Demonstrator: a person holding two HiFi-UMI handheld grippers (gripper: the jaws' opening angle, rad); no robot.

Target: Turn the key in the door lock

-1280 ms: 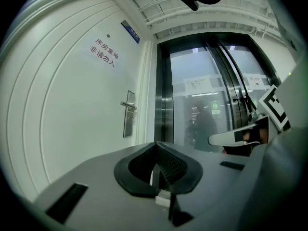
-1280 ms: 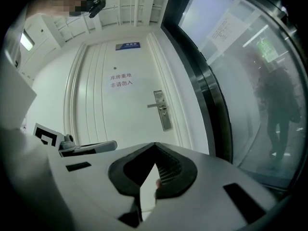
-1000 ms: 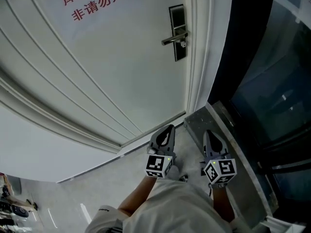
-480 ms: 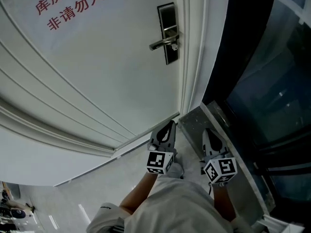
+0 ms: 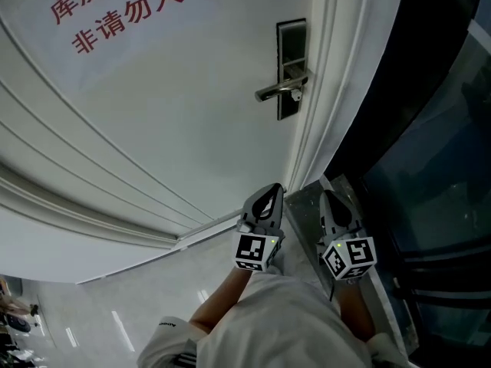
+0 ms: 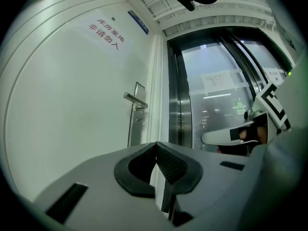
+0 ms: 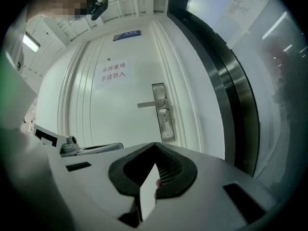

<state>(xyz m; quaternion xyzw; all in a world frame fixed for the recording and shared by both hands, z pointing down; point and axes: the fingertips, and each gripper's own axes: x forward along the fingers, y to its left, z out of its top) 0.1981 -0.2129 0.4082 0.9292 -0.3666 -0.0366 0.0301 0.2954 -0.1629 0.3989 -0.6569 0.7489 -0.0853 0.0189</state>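
Observation:
The white door point(image 5: 169, 106) carries a dark lock plate point(image 5: 291, 64) with a silver lever handle point(image 5: 278, 91); a small bright piece under the lever may be the key, too small to tell. The plate point(image 7: 162, 112) and lever point(image 7: 150, 103) stand straight ahead in the right gripper view, and off to the left in the left gripper view, plate point(image 6: 136, 114). My left gripper point(image 5: 270, 193) and right gripper point(image 5: 331, 198) are held side by side, low before the door's foot, well short of the lock. Both are shut with nothing between the jaws.
Red lettering point(image 5: 115, 10) is printed on the door. To the right of the white door frame point(image 5: 330, 90) stands dark glass point(image 5: 437, 152) in a metal frame point(image 6: 175, 105). A grey ledge point(image 5: 307, 202) lies at the foot of the frame. A blue sign point(image 7: 126, 34) hangs above the door.
Both grippers have moved forward together toward the foot of the door, still side by side and shut. The lock plate has shifted in the head view as the head moved.

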